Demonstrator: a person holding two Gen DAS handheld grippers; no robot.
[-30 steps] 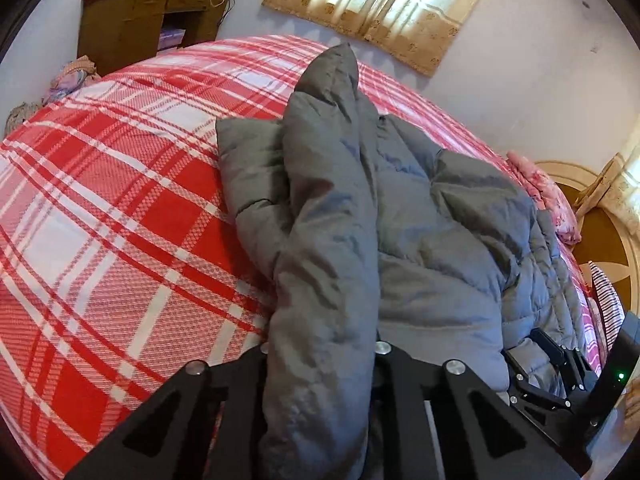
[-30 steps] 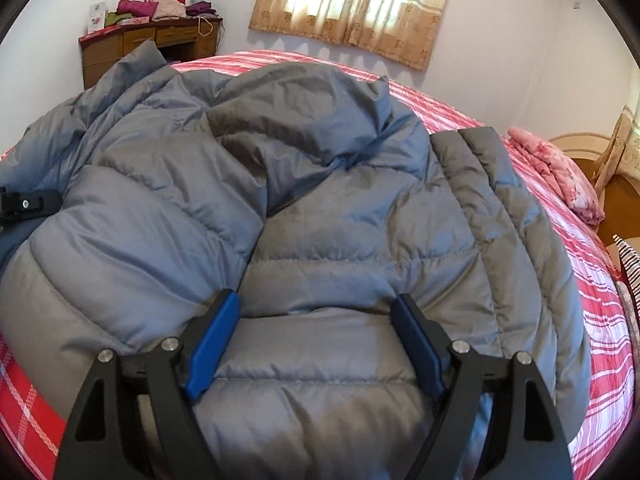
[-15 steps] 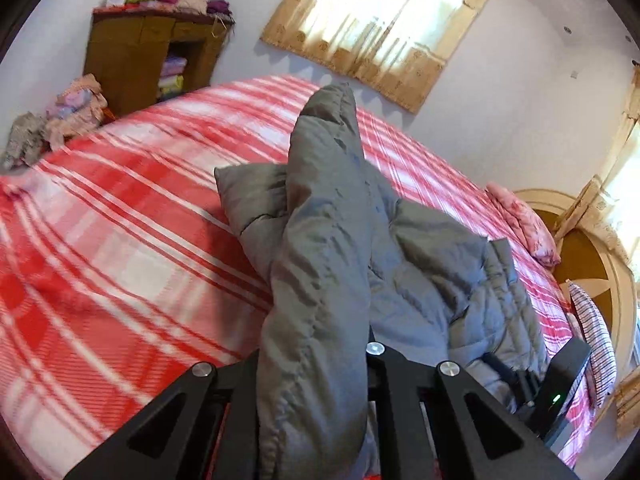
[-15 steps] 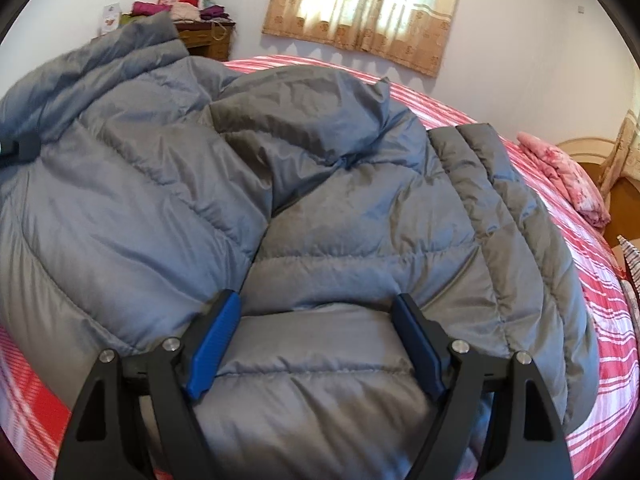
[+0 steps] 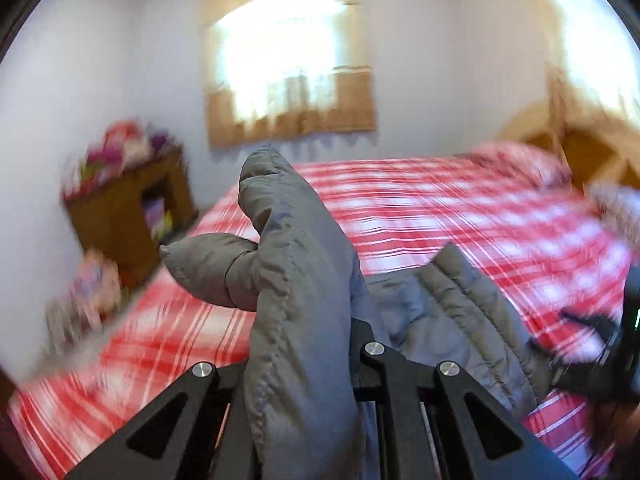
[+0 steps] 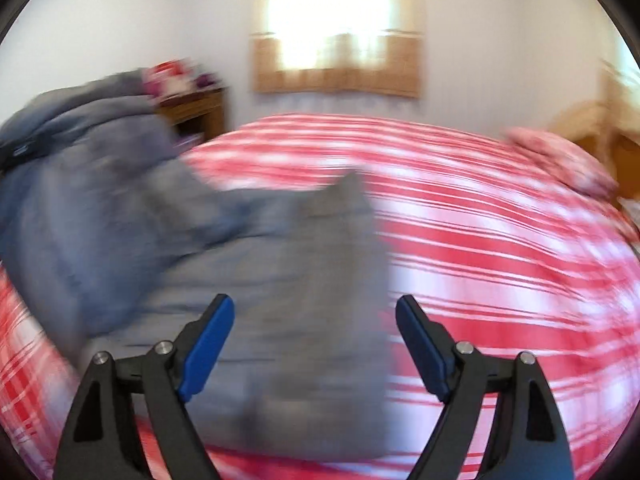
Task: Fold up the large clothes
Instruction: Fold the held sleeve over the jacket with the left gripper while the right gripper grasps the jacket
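Grey puffer jacket (image 5: 304, 280) sits partly on the red-and-white plaid bed (image 5: 460, 216), partly lifted. Left gripper (image 5: 300, 364) is clamped tight on a thick fold of it; the padded fabric runs up between the black arms and stands above them as a tall quilted ridge, w/ a rounded lobe sticking out to the left. More of the jacket drapes down right of that gripper onto the bedspread. In the right wrist view the jacket (image 6: 280, 280) lies as a blurred grey heap across the left and centre of the bed (image 6: 500, 240), w/ one raised part at upper left.

Right gripper (image 6: 316, 344) has jaws spread wide and opening a bit more; blue pads (image 6: 208, 344) stand well apart. Jacket fabric shows between and beyond them, but the pads aren't pressing on it, so no grip there. Its black body also shows at the right edge of the left wrist view, just beside the jacket's draped side.

Both views are heavily motion-blurred. Bkgd: curtained window (image 6: 336, 32) on the white wall, wooden cabinet (image 5: 128, 220) w/ a colourful pile on top, left of the bed, pink floral pillow (image 6: 560, 160) at the bed's right end. Small details can't be made out.
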